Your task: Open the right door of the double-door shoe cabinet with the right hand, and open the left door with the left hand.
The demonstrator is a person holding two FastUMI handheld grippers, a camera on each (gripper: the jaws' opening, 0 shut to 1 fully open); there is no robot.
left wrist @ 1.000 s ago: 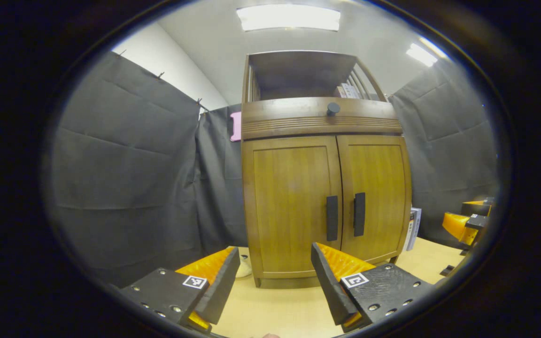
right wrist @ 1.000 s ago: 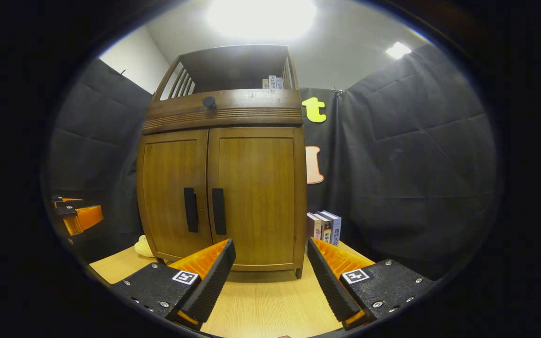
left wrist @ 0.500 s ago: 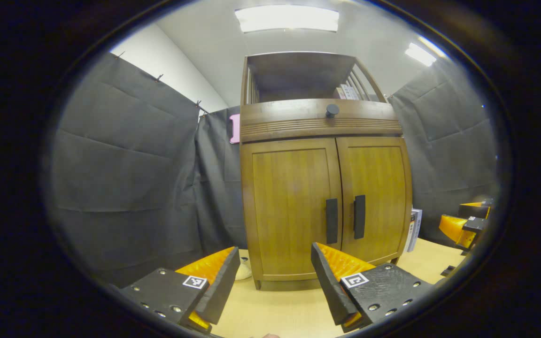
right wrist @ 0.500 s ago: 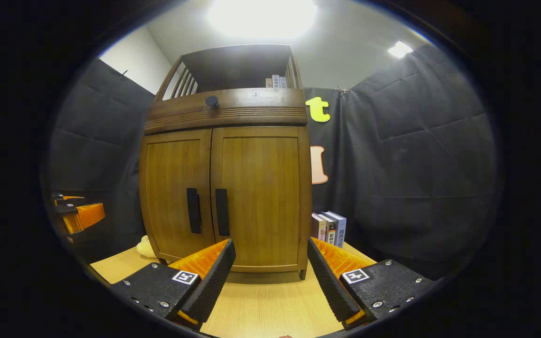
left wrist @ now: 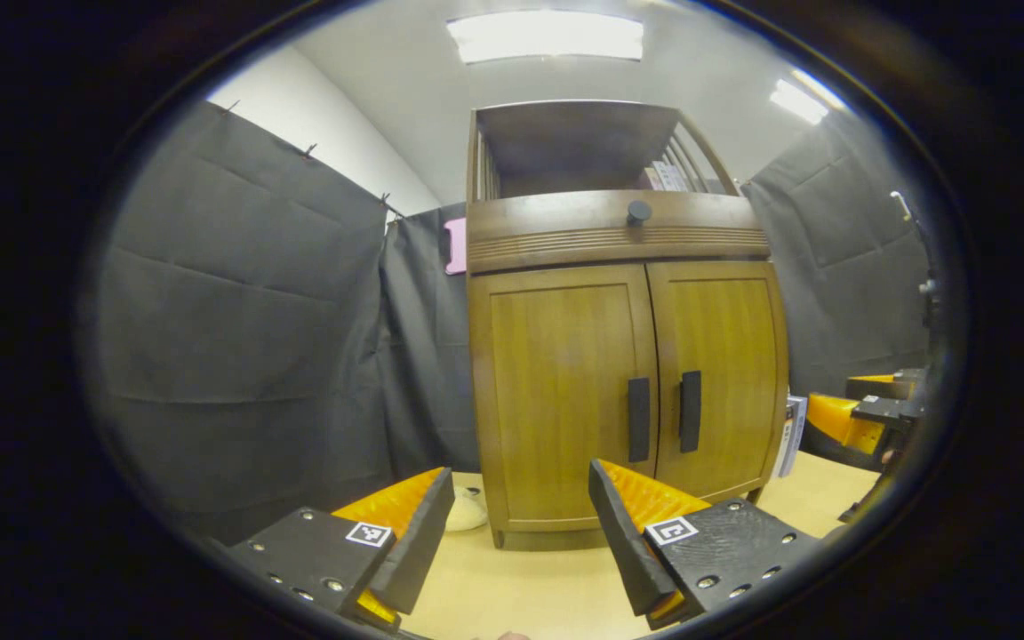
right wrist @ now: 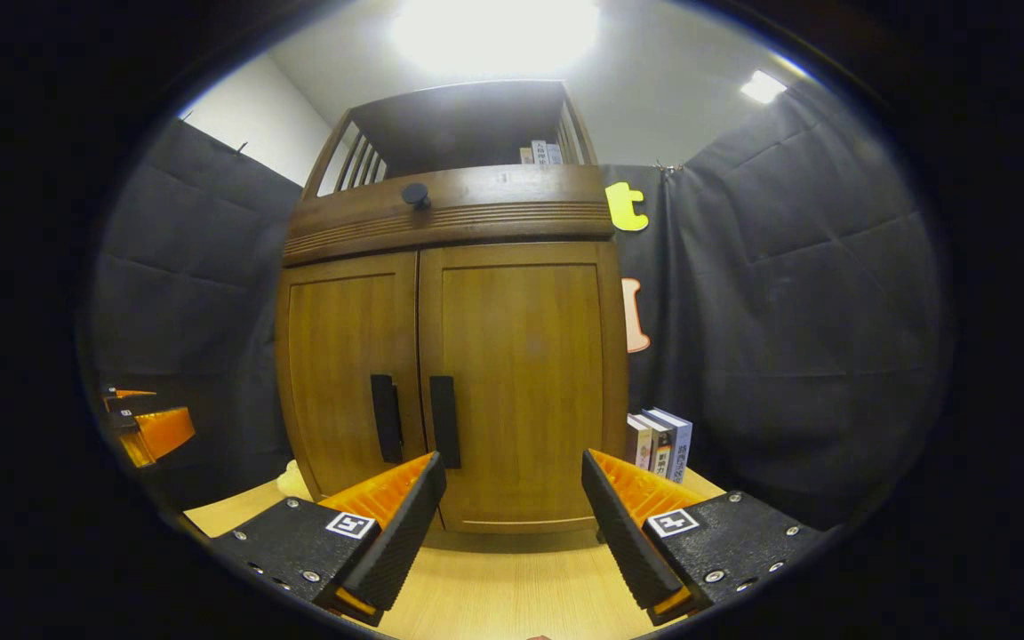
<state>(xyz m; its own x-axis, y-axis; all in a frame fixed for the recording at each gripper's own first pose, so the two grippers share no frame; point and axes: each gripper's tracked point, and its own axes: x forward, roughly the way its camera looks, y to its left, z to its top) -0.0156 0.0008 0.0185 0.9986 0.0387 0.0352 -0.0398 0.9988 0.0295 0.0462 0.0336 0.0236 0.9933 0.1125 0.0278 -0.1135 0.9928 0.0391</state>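
While both doors [right wrist: 521,382] of the shoe cabinet [left wrist: 623,356] are closed, hiding what is inside, its open top shelf [right wrist: 468,133] holds a few books [right wrist: 540,153] at the right end. The cabinet stands on the far side of the table [right wrist: 494,596]. The left gripper [left wrist: 521,538] and right gripper [right wrist: 512,533] hover near, jaws apart, holding nothing.

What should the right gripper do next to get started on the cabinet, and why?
Probably ease the right gripper forward and a bit left, toward the right door's handle. Both doors look shut, its fingers stand open with nothing between them, and the handle sits left of the gap between them and some way off.
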